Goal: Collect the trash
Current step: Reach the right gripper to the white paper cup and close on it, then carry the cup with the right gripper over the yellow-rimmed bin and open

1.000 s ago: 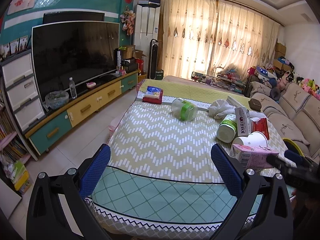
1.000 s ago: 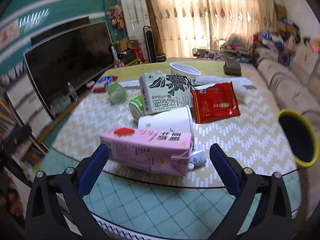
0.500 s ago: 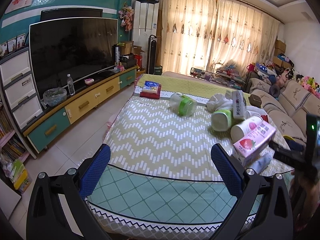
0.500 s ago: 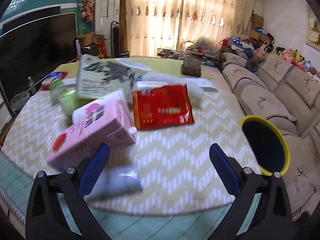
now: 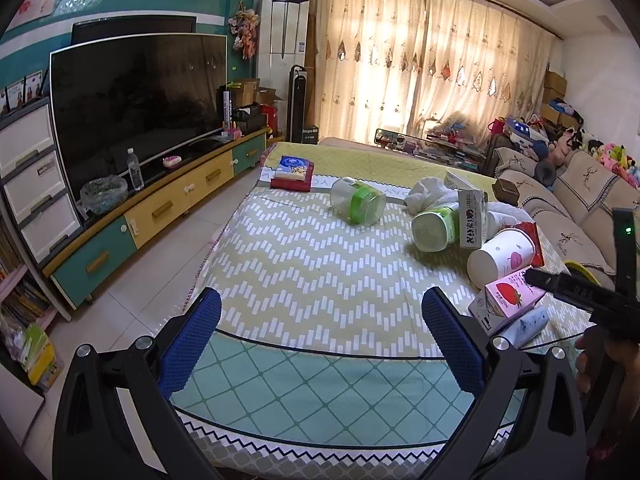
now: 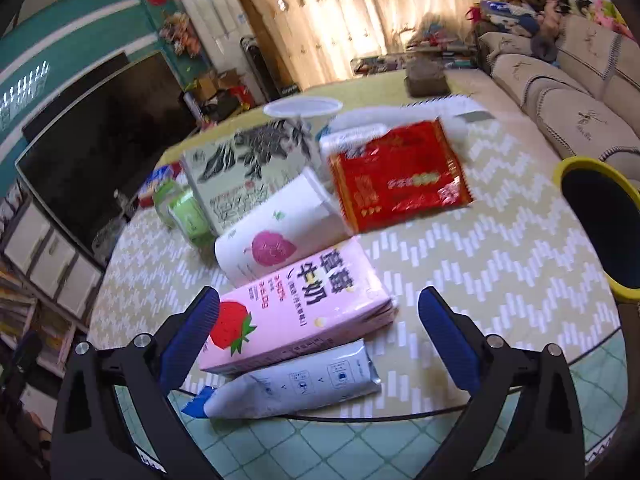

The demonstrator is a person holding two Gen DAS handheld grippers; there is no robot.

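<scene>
Trash lies on a table with a zigzag-patterned cloth (image 5: 304, 280). A pink strawberry milk carton (image 6: 296, 316) lies on its side between the open fingers of my right gripper (image 6: 320, 320), untouched; it also shows in the left wrist view (image 5: 506, 300). A white tube (image 6: 292, 386) lies in front of it. Behind it are a white paper cup (image 6: 276, 236), a red snack bag (image 6: 396, 174), a patterned box (image 6: 248, 168) and green-lidded jars (image 5: 358, 205). My left gripper (image 5: 320, 336) is open and empty over the table's near edge.
A yellow-rimmed bin (image 6: 600, 220) stands at the table's right edge. A sofa (image 5: 580, 208) runs along the right. A TV (image 5: 136, 96) on a low cabinet is at the left, across a strip of tiled floor. A tissue pack (image 5: 294, 170) lies at the far end.
My right gripper has swung back left and closer, so the pink carton now lies between its fingers. The left gripper's view shifted slightly; the table items have not moved.
</scene>
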